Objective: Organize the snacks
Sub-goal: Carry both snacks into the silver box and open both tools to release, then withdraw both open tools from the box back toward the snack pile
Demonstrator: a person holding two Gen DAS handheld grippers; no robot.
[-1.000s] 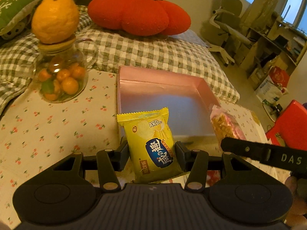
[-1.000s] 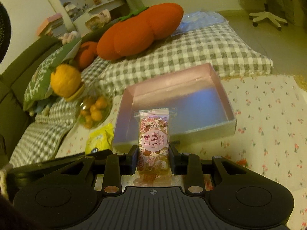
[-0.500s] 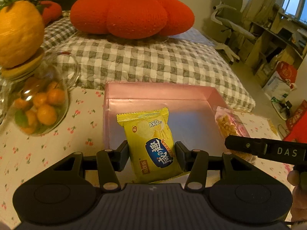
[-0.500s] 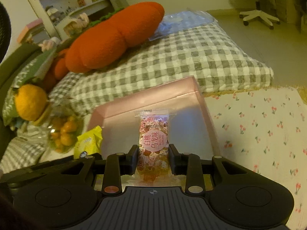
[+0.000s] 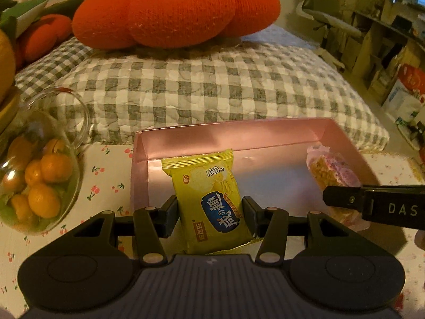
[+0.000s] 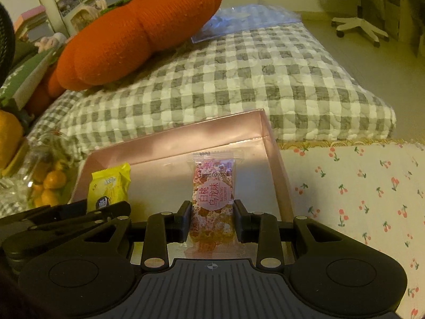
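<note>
My left gripper (image 5: 209, 216) is shut on a yellow snack packet (image 5: 209, 199), held upright over the left part of the open pink box (image 5: 239, 133). My right gripper (image 6: 212, 218) is shut on a pink snack bar (image 6: 213, 199), held upright over the right part of the same pink box (image 6: 186, 133). The bar also shows in the left wrist view (image 5: 332, 170), and the yellow packet in the right wrist view (image 6: 110, 186). The box floor around both snacks is bare.
A glass jar of small oranges (image 5: 37, 183) stands left of the box on the cherry-print cloth (image 6: 358, 186). Behind the box lies a grey checked cushion (image 5: 207, 85) with an orange pumpkin pillow (image 5: 175, 8). An office chair (image 6: 358, 8) stands far right.
Both grippers have moved forward with their snacks, from in front of the box's near wall to over its inside. The jar has slid toward the left edge of view.
</note>
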